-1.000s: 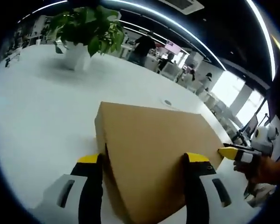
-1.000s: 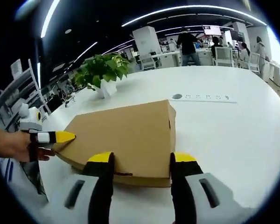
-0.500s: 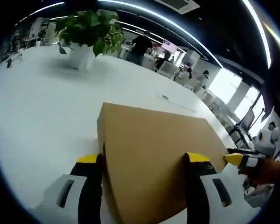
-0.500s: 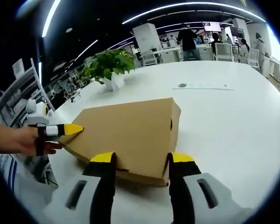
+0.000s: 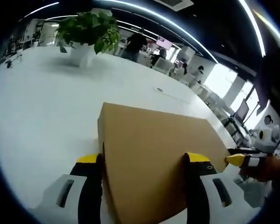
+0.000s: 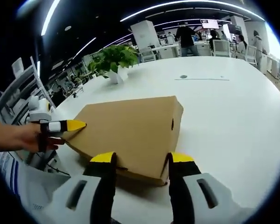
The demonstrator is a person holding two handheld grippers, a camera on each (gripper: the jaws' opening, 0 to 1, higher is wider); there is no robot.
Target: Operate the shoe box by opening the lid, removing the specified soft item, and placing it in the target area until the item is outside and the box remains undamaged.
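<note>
The closed brown cardboard shoe box [image 5: 154,158] [image 6: 130,133] sits between both pairs of yellow-tipped jaws, the left gripper [image 5: 143,161] straddling one end and the right gripper [image 6: 139,159] straddling the other, so each blocks the way to its end. The wide white table [image 5: 42,107] [image 6: 228,121] lies bare along the box's long sides and beyond it, leaving open passage there. A leafy green plant in a white pot [image 5: 86,35] [image 6: 114,63] stands well apart at the far side, with a small round grey table socket [image 5: 159,89] [image 6: 183,76] flush in the surface beyond the box.
</note>
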